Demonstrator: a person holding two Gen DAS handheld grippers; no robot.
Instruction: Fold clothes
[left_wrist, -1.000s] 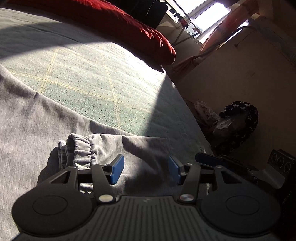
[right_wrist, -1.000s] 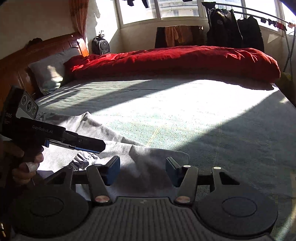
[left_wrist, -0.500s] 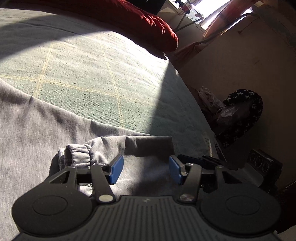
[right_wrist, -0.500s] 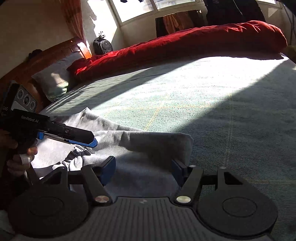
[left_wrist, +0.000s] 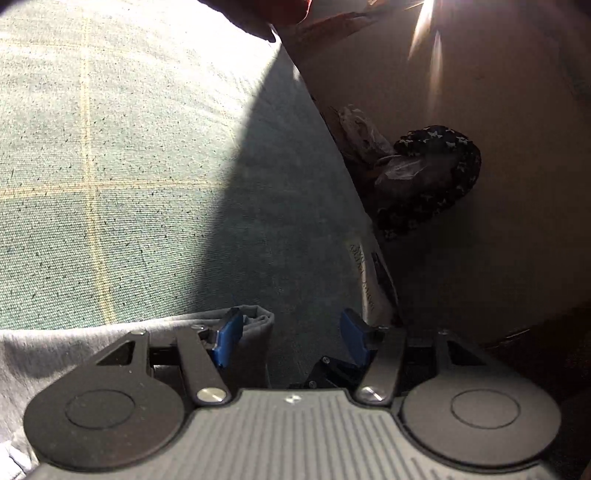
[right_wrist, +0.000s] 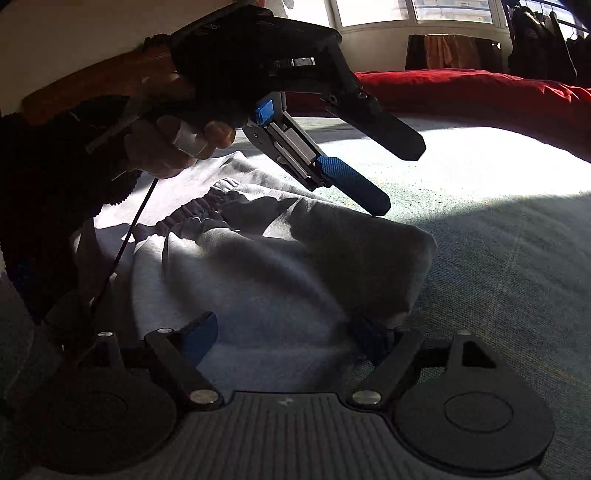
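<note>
Item: right gripper (right_wrist: 284, 338), nearest in its own view, jaws spread wide, nothing held; the near edge of the garment (right_wrist: 280, 280) lies between the fingers, the right finger at its folded corner. Item: left gripper (right_wrist: 391, 181), seen beyond it, held in a hand (right_wrist: 166, 147), jaws wide apart, nothing gripped, lower blue pad just touching or just above the cloth's far edge; which, cannot be told. In the left view the left gripper (left_wrist: 291, 334) has only the cloth's corner by its left finger; the rest of the gap is over the bed (left_wrist: 147, 184). Risks, as judged: a close here may catch one layer or miss, since the corner sits to one side; a pinch through to the cover would drag it; a lift by one corner would spill the doubled layers. Item: garment, grey sweat fabric, doubled with a rounded fold edge on the right, gathered elastic band showing at the left, creased and part in shadow, on the bed's near side. Beyond: red quilt (right_wrist: 480, 88), window (right_wrist: 406, 11).
</note>
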